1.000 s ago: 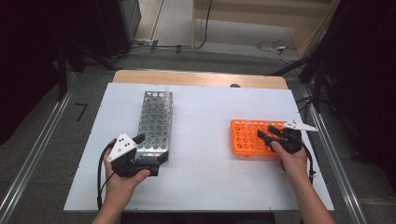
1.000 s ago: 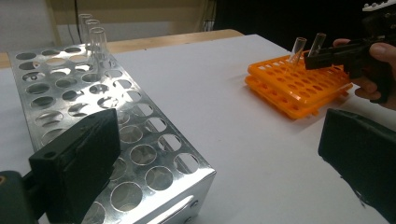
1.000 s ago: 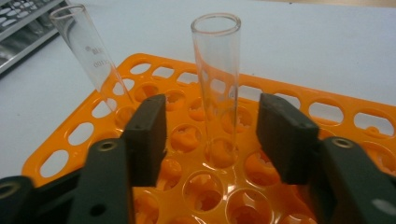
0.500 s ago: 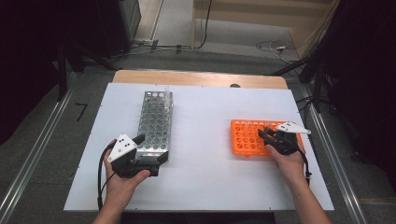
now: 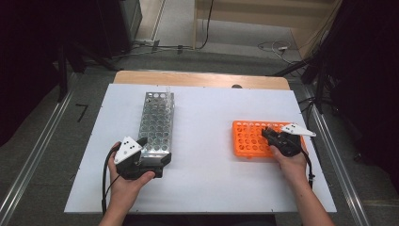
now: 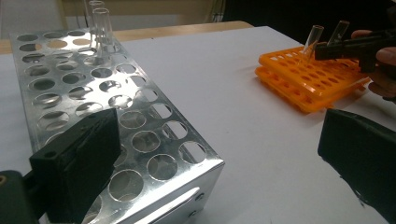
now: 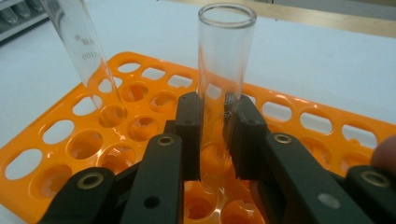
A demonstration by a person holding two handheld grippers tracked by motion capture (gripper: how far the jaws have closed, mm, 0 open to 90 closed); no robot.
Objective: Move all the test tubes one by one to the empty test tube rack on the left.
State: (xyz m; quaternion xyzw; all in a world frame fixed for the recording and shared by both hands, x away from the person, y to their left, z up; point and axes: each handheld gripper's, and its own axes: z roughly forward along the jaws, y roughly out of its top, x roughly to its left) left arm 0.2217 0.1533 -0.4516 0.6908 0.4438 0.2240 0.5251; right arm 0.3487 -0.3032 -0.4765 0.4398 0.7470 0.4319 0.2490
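The right claw (image 7: 217, 135) is gripping a clear glass test tube (image 7: 225, 70), its jaws having just been closing until the pads press both sides of the tube. The tube is standing upright with its lower end in a hole of the orange tube rack (image 7: 56, 140). A second test tube (image 7: 81, 51) is leaning in a hole just beside it, nearer the rack's left edge in the right gripper view. In the high view the orange tube rack (image 5: 249, 139) is sitting on the right part of the white tabletop (image 5: 207, 113), well apart from the metal tube rack (image 5: 157, 122) on the left. The left claw (image 6: 210, 158) is standing wide open, one jaw resting at the near end of the metal tube rack (image 6: 116, 121) and the other over the bare tabletop. Two empty glass tubes (image 6: 100, 28) are standing at the far end of the metal rack.
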